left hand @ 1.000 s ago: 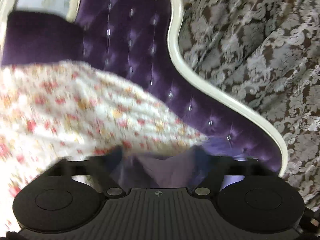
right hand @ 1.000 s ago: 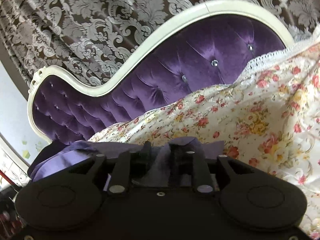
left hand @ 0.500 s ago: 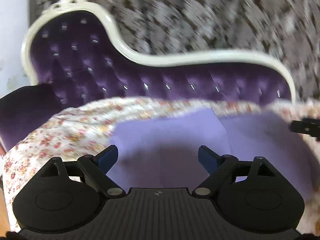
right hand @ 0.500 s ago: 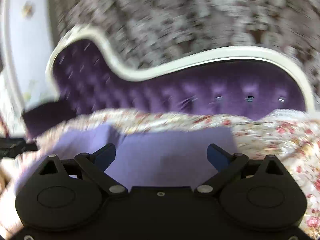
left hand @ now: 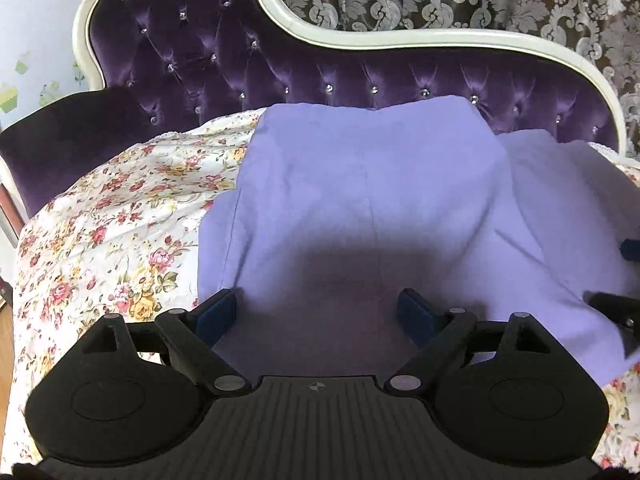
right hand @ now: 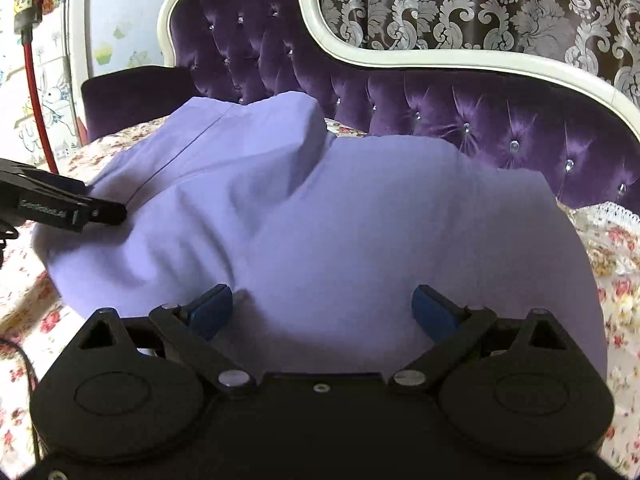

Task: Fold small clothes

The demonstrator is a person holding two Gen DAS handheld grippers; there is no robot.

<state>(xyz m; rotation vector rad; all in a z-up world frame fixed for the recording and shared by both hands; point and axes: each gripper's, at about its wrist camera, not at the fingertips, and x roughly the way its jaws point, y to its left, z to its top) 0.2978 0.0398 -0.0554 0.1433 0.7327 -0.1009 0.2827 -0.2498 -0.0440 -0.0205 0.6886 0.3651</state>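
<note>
A lavender garment [left hand: 360, 200] lies spread flat on the floral cover [left hand: 120, 220] of a sofa; it also shows in the right wrist view [right hand: 340, 220]. My left gripper [left hand: 320, 314] is open just above its near left part, holding nothing. My right gripper [right hand: 324, 308] is open over its near right part, holding nothing. A finger of the right gripper shows at the right edge of the left wrist view [left hand: 612, 304]. The left gripper's fingertip shows at the left of the right wrist view [right hand: 100, 214], resting on or just over the cloth.
The tufted purple sofa back [left hand: 280, 68] with a white frame [left hand: 400, 38] rises behind the garment. A dark purple cushion [left hand: 80, 128] lies at the left end. Patterned curtains [right hand: 480, 4] hang behind. A wall with stickers [right hand: 40, 80] is at the left.
Both grippers were shut on the lavender cloth one second ago, then opened and let it go. The garment now lies spread on the floral cover, and both views have steadied over it.
</note>
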